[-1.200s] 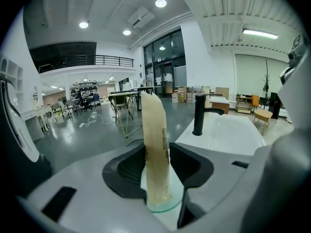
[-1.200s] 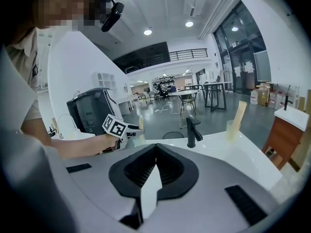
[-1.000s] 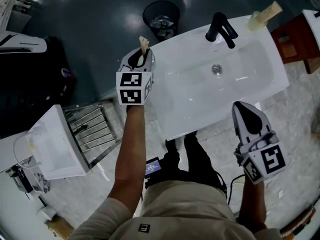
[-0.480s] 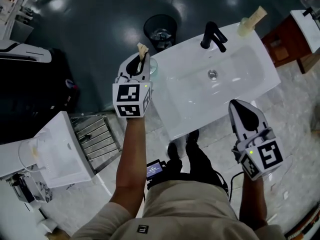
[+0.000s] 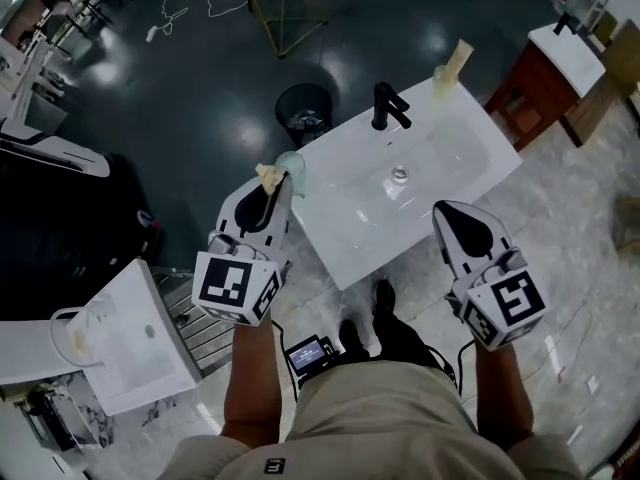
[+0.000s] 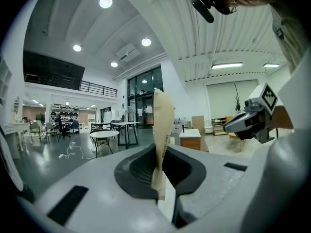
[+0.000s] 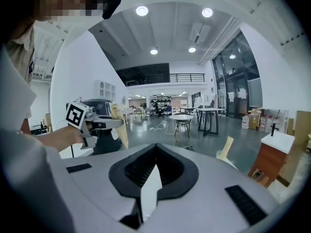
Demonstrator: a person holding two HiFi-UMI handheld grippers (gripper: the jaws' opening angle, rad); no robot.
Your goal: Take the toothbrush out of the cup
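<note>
Left gripper [image 5: 276,184] came up w/ toothbrush [image 5: 267,175] clamped, out of cup [image 5: 291,162]; right gripper [image 5: 447,215] jaws together, empty.

A white washbasin [image 5: 350,230] sits slantwise in the middle, with a black tap [image 5: 386,106] at its far rim and a round drain [image 5: 399,174] in its bowl. Just beyond it a black waste bin [image 5: 303,116] stands on the dark glossy floor. A wooden cabinet [image 5: 528,96] stands at upper right, and another white basin [image 5: 150,358] at lower left.
</note>
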